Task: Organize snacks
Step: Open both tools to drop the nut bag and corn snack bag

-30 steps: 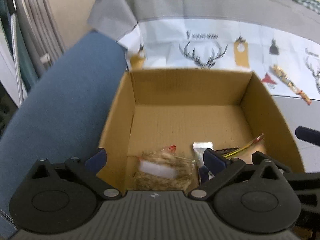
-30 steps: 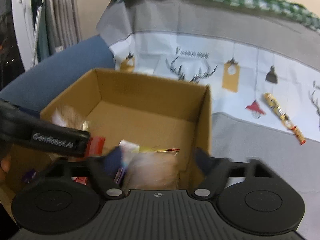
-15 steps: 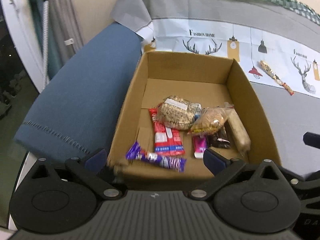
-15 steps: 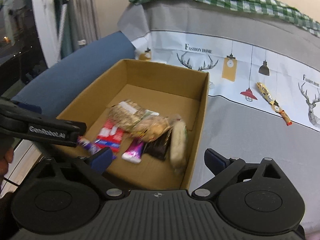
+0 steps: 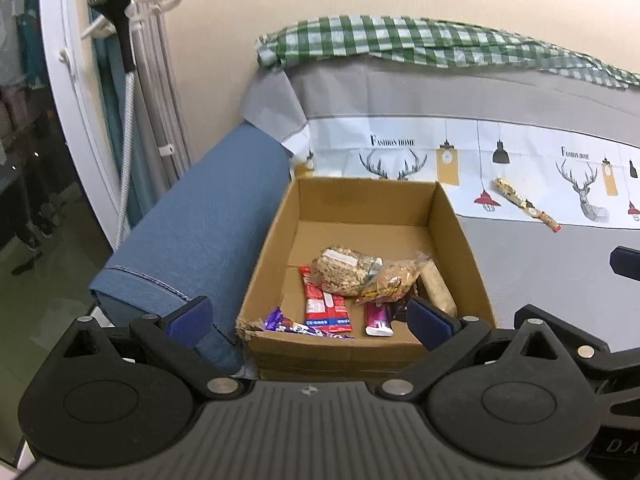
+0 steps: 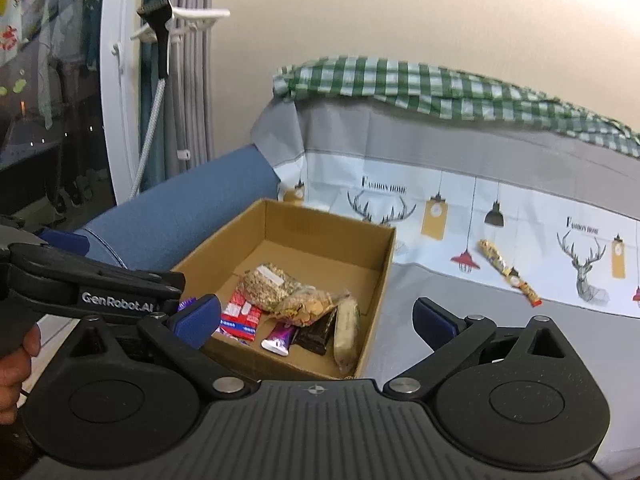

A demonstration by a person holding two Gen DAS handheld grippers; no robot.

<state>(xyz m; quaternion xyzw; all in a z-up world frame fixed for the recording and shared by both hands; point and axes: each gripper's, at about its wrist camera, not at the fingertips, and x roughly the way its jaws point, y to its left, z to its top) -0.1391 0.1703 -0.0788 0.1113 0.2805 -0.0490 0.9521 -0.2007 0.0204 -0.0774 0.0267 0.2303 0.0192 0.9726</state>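
Your left tongs (image 5: pixel 308 316) stand wide and empty, and your right tongs (image 6: pixel 318 322) are opening with nothing between the pads, both held back from the cardboard box (image 5: pixel 448 220) so its contents stay in view. The crinkly foil and clear-film snack packets (image 5: pixel 352 272) lie bunched at the near end of the box, leaving the far end of the corrugated floor bare. One long wrapped snack (image 5: pixel 524 204) remains outside, well to the right of the box on the printed cloth (image 5: pixel 520 152).
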